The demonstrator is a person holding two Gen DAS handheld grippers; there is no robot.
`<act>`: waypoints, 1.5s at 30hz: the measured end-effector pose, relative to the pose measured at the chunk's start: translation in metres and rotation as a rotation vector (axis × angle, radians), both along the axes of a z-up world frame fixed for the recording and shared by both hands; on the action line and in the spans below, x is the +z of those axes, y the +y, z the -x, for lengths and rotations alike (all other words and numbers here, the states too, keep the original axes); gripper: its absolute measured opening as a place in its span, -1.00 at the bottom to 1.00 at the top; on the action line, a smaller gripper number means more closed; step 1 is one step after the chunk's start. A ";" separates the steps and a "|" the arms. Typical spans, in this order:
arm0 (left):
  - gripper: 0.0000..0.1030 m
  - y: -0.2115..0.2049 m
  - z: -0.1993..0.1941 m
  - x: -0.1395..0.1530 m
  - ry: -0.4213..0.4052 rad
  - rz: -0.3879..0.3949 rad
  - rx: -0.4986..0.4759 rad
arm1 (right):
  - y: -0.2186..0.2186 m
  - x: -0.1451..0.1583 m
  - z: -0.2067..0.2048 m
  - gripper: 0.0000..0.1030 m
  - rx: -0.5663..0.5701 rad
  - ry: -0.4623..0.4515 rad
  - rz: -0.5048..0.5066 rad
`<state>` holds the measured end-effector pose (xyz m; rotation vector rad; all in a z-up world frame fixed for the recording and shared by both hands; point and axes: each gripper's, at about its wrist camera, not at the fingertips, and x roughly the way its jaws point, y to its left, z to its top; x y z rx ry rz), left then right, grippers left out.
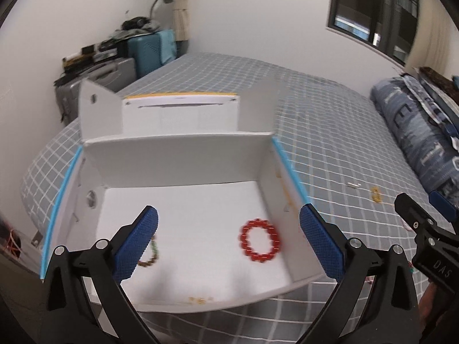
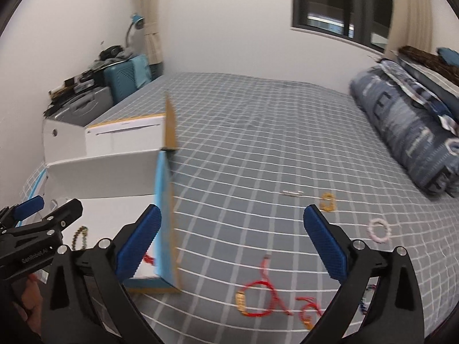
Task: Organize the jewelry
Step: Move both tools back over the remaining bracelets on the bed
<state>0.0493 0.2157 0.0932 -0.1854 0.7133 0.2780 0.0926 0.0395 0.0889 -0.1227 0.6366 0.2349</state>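
A white open box [image 1: 183, 154] with blue edges lies on the bed. Inside it rest a red bead bracelet [image 1: 259, 240] and a green-brown bead bracelet [image 1: 151, 253], half hidden behind my left finger. My left gripper [image 1: 228, 208] hangs open above the box floor, holding nothing. My right gripper [image 2: 233, 207] is open over the bed, just right of the box's side wall [image 2: 163, 215]. On the sheet below it lie two red cord bracelets [image 2: 258, 295] [image 2: 308, 309], a pink bead bracelet [image 2: 379, 230], a gold piece [image 2: 328, 202] and a silver pin [image 2: 292, 192].
The grey checked sheet [image 2: 258, 132] covers the bed. A rolled blue quilt [image 2: 407, 132] lies along the right side. Suitcases [image 1: 114, 68] and clutter stand past the bed's far left corner. Small gold bits [image 1: 200, 300] sit near the box's front edge.
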 end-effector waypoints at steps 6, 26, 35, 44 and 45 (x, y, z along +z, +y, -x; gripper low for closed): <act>0.89 -0.052 -0.009 0.002 0.000 -0.025 -0.097 | -0.056 0.000 0.004 0.85 -0.073 0.004 0.004; 0.89 -0.189 -0.038 -0.049 0.110 -0.030 -0.334 | -0.199 -0.050 0.013 0.85 -0.265 0.149 0.013; 0.89 -0.215 -0.053 -0.085 0.191 -0.026 -0.360 | -0.230 -0.093 0.002 0.85 -0.283 0.259 0.011; 0.89 -0.211 -0.073 -0.126 0.279 0.012 -0.334 | -0.234 -0.129 -0.009 0.85 -0.281 0.349 0.019; 0.89 -0.209 -0.075 -0.131 0.288 0.016 -0.326 | -0.234 -0.131 -0.010 0.85 -0.280 0.354 0.020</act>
